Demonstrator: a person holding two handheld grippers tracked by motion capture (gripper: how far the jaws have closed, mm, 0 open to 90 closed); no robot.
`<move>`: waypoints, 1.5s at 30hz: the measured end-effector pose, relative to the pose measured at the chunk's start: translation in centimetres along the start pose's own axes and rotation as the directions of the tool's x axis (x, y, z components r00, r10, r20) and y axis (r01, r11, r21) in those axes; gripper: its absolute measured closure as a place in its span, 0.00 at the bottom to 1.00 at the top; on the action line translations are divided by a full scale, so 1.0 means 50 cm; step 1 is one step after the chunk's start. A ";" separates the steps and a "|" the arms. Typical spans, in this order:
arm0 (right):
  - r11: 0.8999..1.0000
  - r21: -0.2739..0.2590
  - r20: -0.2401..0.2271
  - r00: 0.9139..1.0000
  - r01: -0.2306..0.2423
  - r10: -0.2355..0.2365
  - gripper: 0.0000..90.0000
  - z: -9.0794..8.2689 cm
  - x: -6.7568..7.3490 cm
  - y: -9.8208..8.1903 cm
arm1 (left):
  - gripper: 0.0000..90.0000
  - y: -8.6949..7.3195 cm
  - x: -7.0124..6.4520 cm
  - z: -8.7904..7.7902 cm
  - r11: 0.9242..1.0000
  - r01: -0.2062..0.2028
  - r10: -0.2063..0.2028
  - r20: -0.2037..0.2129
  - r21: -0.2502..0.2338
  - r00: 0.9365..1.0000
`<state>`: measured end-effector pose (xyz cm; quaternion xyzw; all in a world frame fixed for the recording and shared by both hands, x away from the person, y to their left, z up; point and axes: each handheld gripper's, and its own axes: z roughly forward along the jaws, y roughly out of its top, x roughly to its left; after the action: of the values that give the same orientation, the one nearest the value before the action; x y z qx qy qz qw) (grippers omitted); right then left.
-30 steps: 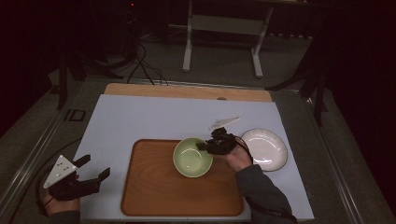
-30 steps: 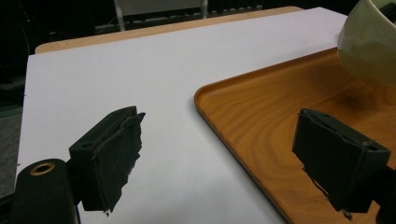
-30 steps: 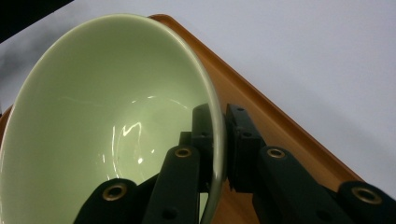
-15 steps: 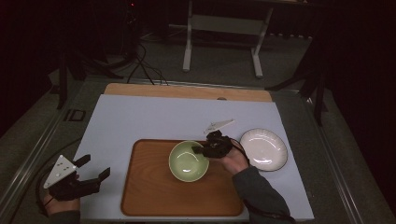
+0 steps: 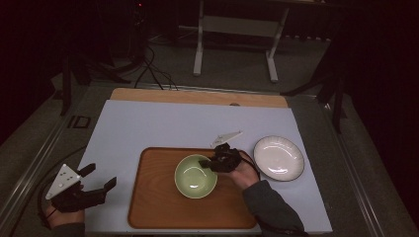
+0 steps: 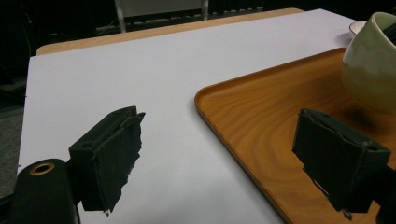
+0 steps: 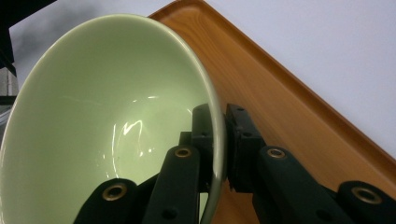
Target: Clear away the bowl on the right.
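One bowl (image 5: 195, 176), one tray (image 5: 153, 207), one plate (image 5: 278, 158)
Right tongs (image 5: 211, 164) clamp the bowl's rim over the tray; left tongs (image 5: 99, 177) stand apart.

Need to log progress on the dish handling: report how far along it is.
Done: the green bowl is already over the wooden tray, apart from the white plate on the mat. In hand: the right gripper is clamped on the bowl's rim, one jaw inside, one outside; the left gripper view suggests the bowl is off the tray. Left: set it down and release. The left gripper waits open beside the tray.
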<state>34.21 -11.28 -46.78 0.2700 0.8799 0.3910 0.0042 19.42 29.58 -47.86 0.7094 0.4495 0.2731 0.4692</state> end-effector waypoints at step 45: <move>0.998 0.052 0.032 0.999 -0.037 0.036 0.92 0.033 -0.015 -0.044 | 0.17 0.000 0.001 0.000 1.000 0.001 -0.001 0.000 -0.001 1.000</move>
<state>34.15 -11.70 -49.61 0.2921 0.8847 0.3633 0.0037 19.45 29.59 -47.87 0.7089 0.4498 0.2732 0.4696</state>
